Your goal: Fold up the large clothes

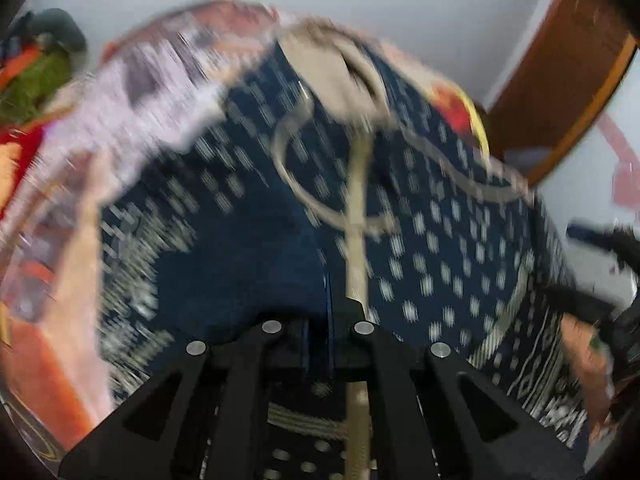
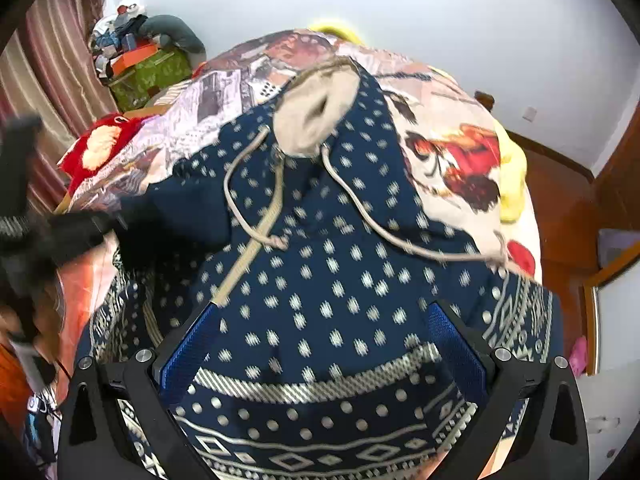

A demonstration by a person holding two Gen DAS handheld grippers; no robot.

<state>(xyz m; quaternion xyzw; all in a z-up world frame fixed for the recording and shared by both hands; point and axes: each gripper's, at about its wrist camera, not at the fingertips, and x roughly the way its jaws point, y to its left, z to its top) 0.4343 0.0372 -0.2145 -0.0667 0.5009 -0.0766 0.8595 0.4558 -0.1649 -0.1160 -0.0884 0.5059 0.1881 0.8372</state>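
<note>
Navy hooded garment, white-dotted with patterned bands, lies spread face-up on the printed bedspread, beige-lined hood toward the far wall.

Drawcords trail loose across the chest; in my judgement one could be trapped inside a fold or snag a finger, dragging the hood askew. Left gripper is pressed together, its blue pads meeting over the beige zip placket; blur prevents confirming that any cloth is pinched. Right gripper stands spread wide above the lower chest, blue pads either side of the fabric, pinching nothing. Cluttered boxes sit beyond the bed by the curtain.
</note>
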